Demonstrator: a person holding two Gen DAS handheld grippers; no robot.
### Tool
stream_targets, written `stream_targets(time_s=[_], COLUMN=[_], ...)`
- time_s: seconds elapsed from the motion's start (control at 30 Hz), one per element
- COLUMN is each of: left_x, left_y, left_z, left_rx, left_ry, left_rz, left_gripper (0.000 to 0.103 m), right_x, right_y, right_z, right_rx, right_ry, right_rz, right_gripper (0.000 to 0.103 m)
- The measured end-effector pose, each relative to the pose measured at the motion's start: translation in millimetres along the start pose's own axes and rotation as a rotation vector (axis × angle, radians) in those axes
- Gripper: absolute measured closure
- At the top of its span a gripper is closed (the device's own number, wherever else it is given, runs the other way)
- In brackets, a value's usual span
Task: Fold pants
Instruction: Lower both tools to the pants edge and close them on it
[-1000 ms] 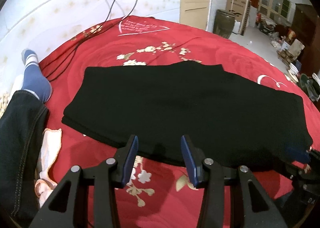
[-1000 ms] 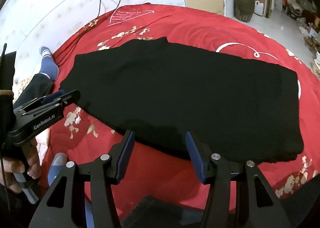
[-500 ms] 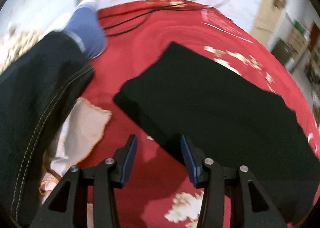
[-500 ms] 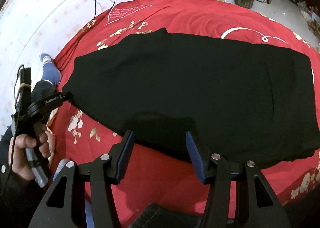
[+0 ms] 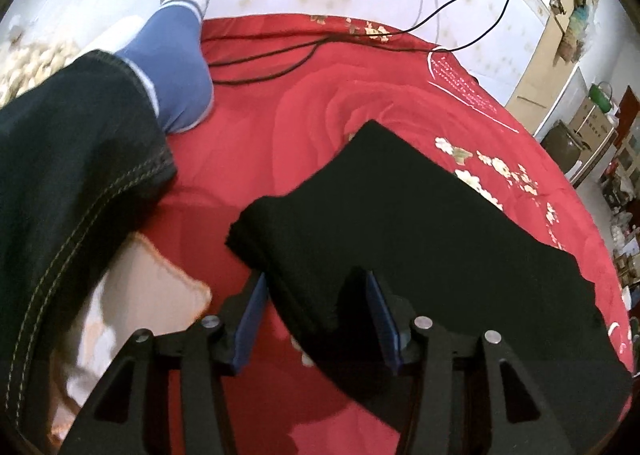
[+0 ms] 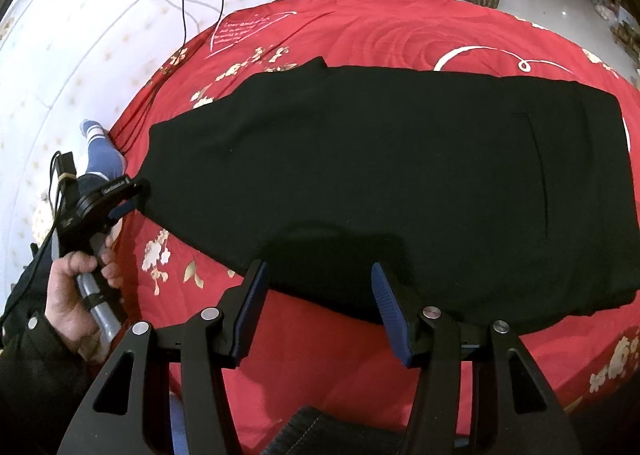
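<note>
The black pants [image 6: 380, 183] lie flat, folded lengthwise, across a red floral bedspread [image 6: 400, 35]. In the left wrist view their left end [image 5: 400, 239] is a stacked corner of layers. My left gripper [image 5: 316, 315] is open, its blue pads either side of that corner's near edge, close above it. It also shows in the right wrist view [image 6: 126, 195] at the pants' left end. My right gripper [image 6: 318, 303] is open and empty over the pants' near edge, around the middle.
A person's leg in dark jeans [image 5: 72, 183] and a blue sock [image 5: 176, 55] lie left of the pants. A pale cloth [image 5: 136, 303] lies beside the leg. Black cables [image 5: 280, 51] cross the bedspread's far side. A floor with clutter lies at far right.
My left gripper has swung left from the pants' middle to their left end and come closer to the corner. My right gripper has drifted slightly forward. Both stay open.
</note>
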State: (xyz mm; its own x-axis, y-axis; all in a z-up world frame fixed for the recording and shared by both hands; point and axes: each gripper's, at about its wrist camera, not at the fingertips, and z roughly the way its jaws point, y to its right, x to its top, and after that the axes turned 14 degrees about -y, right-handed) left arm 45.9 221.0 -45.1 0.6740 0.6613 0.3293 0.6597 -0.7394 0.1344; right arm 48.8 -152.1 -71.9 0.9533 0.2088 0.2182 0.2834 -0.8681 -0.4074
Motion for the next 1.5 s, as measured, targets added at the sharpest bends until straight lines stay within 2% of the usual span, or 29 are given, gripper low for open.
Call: stream_targets(time_s=[0.03, 0.07, 0.13, 0.23, 0.3, 0.4, 0.53, 0.63, 0.7, 0.8, 0.87, 0.97, 1.0, 1.07, 1.1, 1.13, 1.17, 1.23, 1.33, 1.43, 1.5], left_x=[2, 3, 5, 6, 7, 7, -5, -29, -52, -95, -120, -147, -150, -150, -148, -144, -138, -126, -95, -74, -67], left_y=[2, 3, 3, 10, 15, 35, 89, 136, 166, 207, 224, 233, 231, 225, 219, 212, 204, 189, 164, 142, 128], left_z=[1, 1, 0, -6, -18, -44, -83, -107, -115, -109, -94, -69, -65, -69, -76, -85, -95, -110, -105, -81, -64], left_rx=[0.015, 0.032, 0.0, 0.009, -0.031, -0.108, -0.227, -0.32, -0.388, -0.457, -0.457, -0.422, -0.424, -0.478, -0.505, -0.524, -0.54, -0.541, -0.42, -0.325, -0.287], left_ry=[0.006, 0.014, -0.001, -0.004, 0.013, 0.063, 0.128, 0.147, 0.123, 0.045, -0.023, -0.129, -0.162, -0.226, -0.227, -0.208, -0.183, -0.122, -0.05, -0.081, -0.115], left_rz=[0.005, 0.013, 0.013, 0.036, 0.052, 0.134, 0.34, 0.519, 0.63, 0.808, 0.886, 0.948, 0.953, 0.947, 0.934, 0.92, 0.905, 0.857, 0.732, 0.601, 0.537], left_gripper=[0.06, 0.075, 0.093, 0.094, 0.094, 0.094, 0.094, 0.094, 0.094, 0.094, 0.094, 0.092, 0.091, 0.087, 0.087, 0.082, 0.071, 0.058, 0.057, 0.057, 0.058], right_x=[0, 1, 1, 1, 1, 1, 1, 4, 7, 11, 13, 13, 13, 13, 14, 15, 16, 18, 24, 39, 47], right_y=[0, 1, 1, 2, 2, 3, 8, 16, 24, 37, 49, 61, 64, 66, 66, 67, 66, 65, 61, 55, 53], right_z=[0, 1, 1, 1, 0, -2, -14, -33, -47, -62, -69, -74, -73, -69, -65, -64, -62, -58, -49, -31, -17], right_rx=[-0.001, -0.001, 0.001, 0.009, 0.013, 0.023, 0.051, 0.059, 0.053, 0.038, 0.04, 0.06, 0.075, 0.089, 0.095, 0.106, 0.118, 0.126, 0.14, 0.151, 0.161], right_ry=[-0.002, -0.005, -0.009, -0.009, -0.004, 0.004, 0.029, 0.064, 0.096, 0.128, 0.14, 0.151, 0.149, 0.134, 0.121, 0.115, 0.103, 0.081, 0.062, 0.032, 0.003], right_rz=[0.001, 0.003, 0.003, 0.003, 0.006, 0.016, 0.038, 0.066, 0.086, 0.117, 0.153, 0.195, 0.206, 0.221, 0.228, 0.229, 0.227, 0.212, 0.191, 0.167, 0.159], right_gripper=[0.049, 0.049, 0.049, 0.049, 0.049, 0.049, 0.049, 0.049, 0.049, 0.049, 0.049, 0.049, 0.049, 0.049, 0.049, 0.049, 0.049, 0.049, 0.049, 0.049, 0.049])
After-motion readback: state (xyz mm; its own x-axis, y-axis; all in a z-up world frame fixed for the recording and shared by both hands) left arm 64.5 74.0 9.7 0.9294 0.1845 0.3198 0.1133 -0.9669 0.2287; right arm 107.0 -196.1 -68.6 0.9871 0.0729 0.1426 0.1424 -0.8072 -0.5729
